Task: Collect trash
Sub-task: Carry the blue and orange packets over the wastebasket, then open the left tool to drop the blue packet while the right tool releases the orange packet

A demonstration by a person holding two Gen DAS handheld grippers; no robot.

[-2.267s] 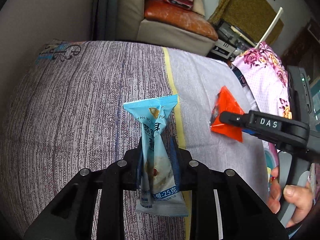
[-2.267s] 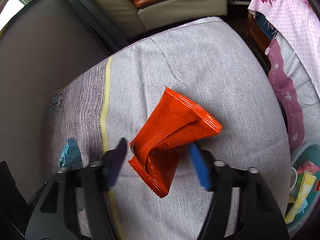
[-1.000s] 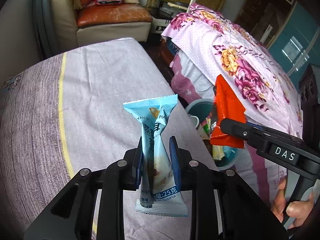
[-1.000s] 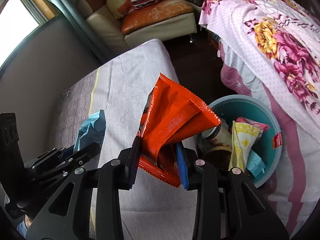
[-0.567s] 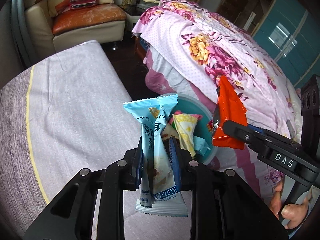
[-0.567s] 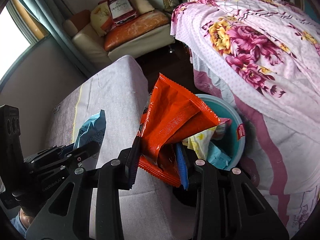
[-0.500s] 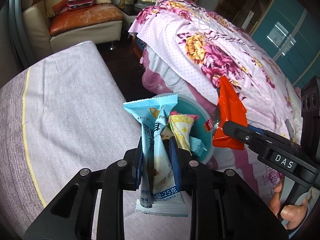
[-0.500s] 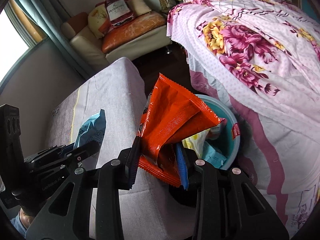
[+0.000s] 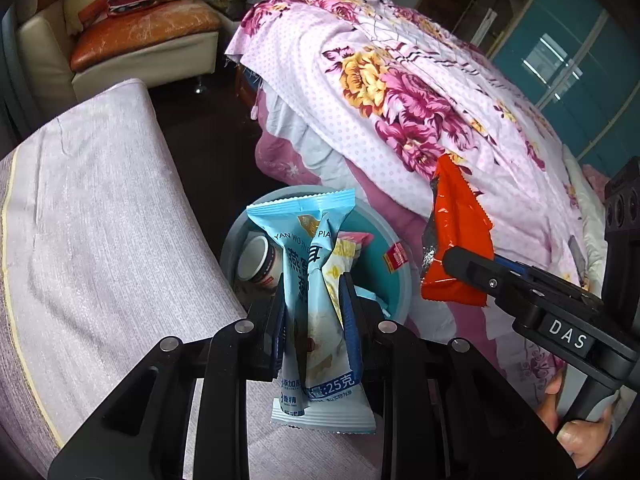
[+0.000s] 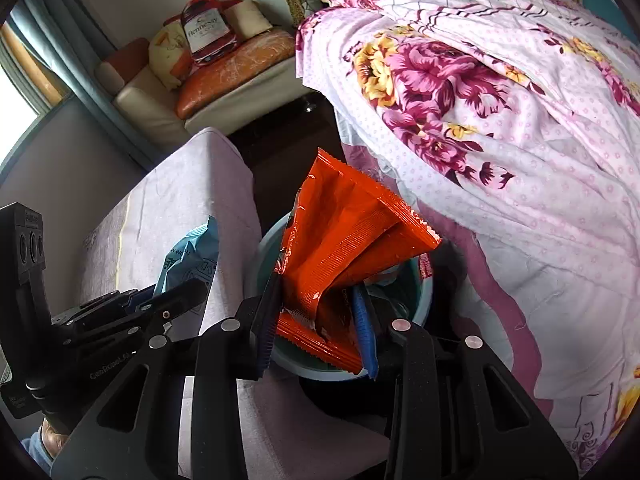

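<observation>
Grippers, left (image 9: 312,300) pinching blue wrapper (image 9: 310,280) and right (image 10: 316,320) pinching orange wrapper (image 10: 340,248), near bin (image 9: 400,296); early release, seemingly short of rim, drops litter outside.

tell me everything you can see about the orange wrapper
The orange wrapper is glossy, crinkled plastic film with zigzag-cut sealed ends and a silvery inner side showing in the left view. It is creased into a fan, pinched near its lower end by the right gripper, and stands upward in front of the teal bin.
</observation>
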